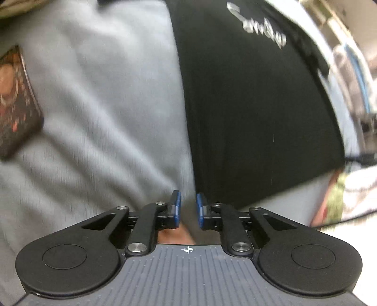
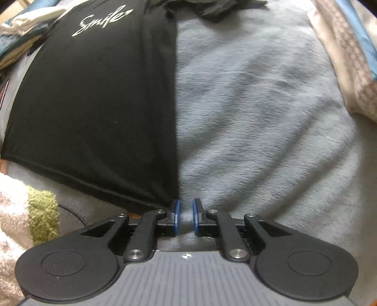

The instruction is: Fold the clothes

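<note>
Left claw [image 1: 188, 209]: its blue pads stood a little apart with nothing between them; only grey blanket showed through the gap.
Right claw [image 2: 186, 216]: also slightly spread and empty, its left pad just beside the bottom corner of the shirt; contact could not be told.
Black T-shirt [image 2: 99, 106]: it lay flat on the blanket, folded along a straight lengthwise edge. In the right wrist view that edge ran down the middle to the claw; in the left wrist view the shirt [image 1: 254, 113] filled the right half of the picture.
Lettering [image 2: 103, 20]: pale script reading "Smile" sat near the far end of the shirt.
Grey blanket [image 2: 259, 117]: soft and rumpled, it lay under the shirt and spread wide on either side.
Dark printed item [image 1: 16, 101]: flat, with an orange pattern, it rested on the blanket at the left edge of the left wrist view, well apart from the shirt; too blurred to identify.
Fluffy fabric [image 2: 35, 211]: white and green pile lay at the lower left, near the shirt's hem.
</note>
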A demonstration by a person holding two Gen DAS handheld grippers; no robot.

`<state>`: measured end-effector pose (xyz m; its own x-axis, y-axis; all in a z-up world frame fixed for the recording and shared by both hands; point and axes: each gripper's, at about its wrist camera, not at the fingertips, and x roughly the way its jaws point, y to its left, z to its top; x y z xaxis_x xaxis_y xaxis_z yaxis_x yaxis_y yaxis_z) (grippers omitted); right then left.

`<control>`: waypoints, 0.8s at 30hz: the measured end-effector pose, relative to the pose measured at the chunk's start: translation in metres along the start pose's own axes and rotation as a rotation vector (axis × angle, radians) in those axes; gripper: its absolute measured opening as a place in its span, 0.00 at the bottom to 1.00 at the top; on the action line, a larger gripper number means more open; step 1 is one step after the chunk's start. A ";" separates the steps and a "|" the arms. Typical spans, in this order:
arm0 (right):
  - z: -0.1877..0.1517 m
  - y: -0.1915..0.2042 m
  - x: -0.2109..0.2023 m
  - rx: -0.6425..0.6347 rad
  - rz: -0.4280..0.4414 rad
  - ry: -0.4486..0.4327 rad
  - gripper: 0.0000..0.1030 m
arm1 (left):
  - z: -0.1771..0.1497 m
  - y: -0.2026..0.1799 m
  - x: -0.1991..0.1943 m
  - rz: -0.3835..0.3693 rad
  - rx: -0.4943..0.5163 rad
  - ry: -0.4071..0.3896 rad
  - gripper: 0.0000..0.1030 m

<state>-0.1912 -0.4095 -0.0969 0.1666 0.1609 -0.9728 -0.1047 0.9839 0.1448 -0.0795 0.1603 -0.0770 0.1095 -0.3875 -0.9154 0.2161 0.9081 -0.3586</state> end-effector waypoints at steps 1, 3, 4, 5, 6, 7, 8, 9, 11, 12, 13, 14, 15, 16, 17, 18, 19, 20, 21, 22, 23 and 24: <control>-0.001 -0.001 0.002 0.005 0.000 0.002 0.11 | 0.003 -0.002 0.004 -0.003 0.001 -0.007 0.15; -0.005 0.001 0.006 -0.003 -0.006 0.003 0.11 | 0.008 -0.008 0.016 0.000 0.011 -0.006 0.14; -0.005 0.002 0.006 -0.009 -0.010 0.003 0.11 | 0.009 -0.009 0.022 0.009 0.013 0.001 0.14; -0.006 0.003 0.006 -0.012 -0.013 0.003 0.11 | 0.009 -0.010 0.027 0.015 0.006 0.005 0.14; -0.006 0.004 0.006 -0.015 -0.015 0.002 0.11 | 0.010 -0.009 0.032 0.020 -0.011 0.006 0.14; -0.006 0.004 0.005 -0.015 -0.015 0.002 0.11 | 0.009 -0.008 0.035 0.021 -0.033 0.006 0.13; -0.006 0.003 0.004 -0.013 -0.014 0.001 0.11 | 0.008 -0.005 0.036 0.028 -0.045 0.003 0.10; -0.007 0.002 0.004 -0.010 -0.012 0.001 0.11 | 0.007 -0.004 0.035 0.043 -0.044 -0.001 0.07; -0.007 0.001 0.003 -0.007 -0.012 0.001 0.11 | 0.003 -0.003 0.033 0.077 -0.044 -0.007 0.04; -0.006 0.001 0.002 -0.008 -0.013 0.002 0.11 | 0.002 -0.002 0.031 0.107 -0.043 -0.004 0.01; -0.006 0.000 0.000 -0.010 -0.016 0.003 0.11 | 0.002 -0.001 0.028 0.131 -0.042 -0.002 0.01; -0.005 -0.001 -0.002 -0.009 -0.021 0.002 0.11 | 0.004 0.001 0.023 0.143 -0.043 -0.001 0.01; -0.002 -0.002 -0.005 -0.001 -0.027 -0.001 0.11 | 0.006 0.004 0.018 0.152 -0.049 -0.002 0.01; 0.003 -0.004 -0.010 0.013 -0.029 -0.014 0.11 | 0.009 0.004 0.013 0.158 -0.058 -0.006 0.01; 0.008 -0.006 -0.017 0.028 -0.030 -0.033 0.12 | 0.013 0.001 0.008 0.161 -0.063 -0.018 0.01; 0.013 -0.009 -0.023 0.044 -0.031 -0.052 0.14 | 0.019 -0.002 0.003 0.162 -0.060 -0.042 0.01; 0.019 -0.011 -0.030 0.060 -0.023 -0.079 0.15 | 0.025 -0.004 -0.003 0.165 -0.053 -0.072 0.02; 0.027 -0.014 -0.037 0.076 -0.008 -0.113 0.18 | 0.032 -0.006 -0.008 0.167 -0.040 -0.102 0.02; 0.036 -0.017 -0.043 0.093 0.007 -0.150 0.22 | 0.042 -0.010 -0.011 0.167 -0.023 -0.128 0.02; 0.049 -0.021 -0.045 0.115 0.022 -0.190 0.25 | 0.052 -0.015 -0.012 0.165 -0.004 -0.153 0.03; 0.064 -0.024 -0.046 0.140 0.038 -0.230 0.33 | 0.061 -0.022 -0.011 0.162 0.018 -0.176 0.03; 0.078 -0.028 -0.046 0.164 0.054 -0.271 0.38 | 0.071 -0.029 -0.009 0.157 0.041 -0.196 0.03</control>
<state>-0.1190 -0.4384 -0.0423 0.4221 0.2063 -0.8827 0.0356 0.9692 0.2436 -0.0180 0.1264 -0.0456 0.3303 -0.2694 -0.9046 0.2207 0.9539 -0.2035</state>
